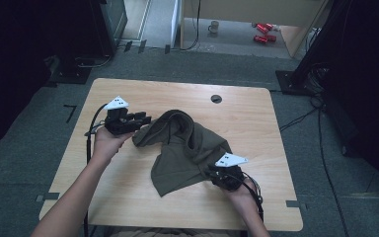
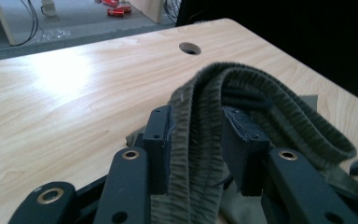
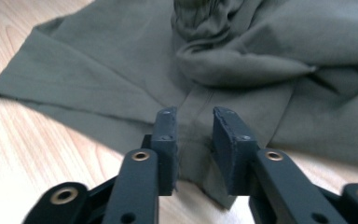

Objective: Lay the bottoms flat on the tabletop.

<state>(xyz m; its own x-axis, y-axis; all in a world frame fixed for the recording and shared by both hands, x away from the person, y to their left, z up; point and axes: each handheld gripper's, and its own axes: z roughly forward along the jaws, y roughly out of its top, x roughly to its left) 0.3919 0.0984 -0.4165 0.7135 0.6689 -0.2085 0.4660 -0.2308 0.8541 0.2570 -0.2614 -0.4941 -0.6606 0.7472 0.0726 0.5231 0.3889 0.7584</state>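
Crumpled olive-green cloth shorts point(image 1: 182, 148) lie unfolded; left gripper point(image 2: 200, 140) and right gripper point(image 3: 196, 149) jaws slack around waistband and hem

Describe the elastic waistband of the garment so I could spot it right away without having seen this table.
Start at the light wooden table and find the olive-green garment crumpled at its middle. Its waistband is the raised loop at the garment's far end, on the side of the left hand-held gripper, whose jaws straddle one strand of it. Unlike the smooth flat cloth around it, it is thick, ribbed and gathered.
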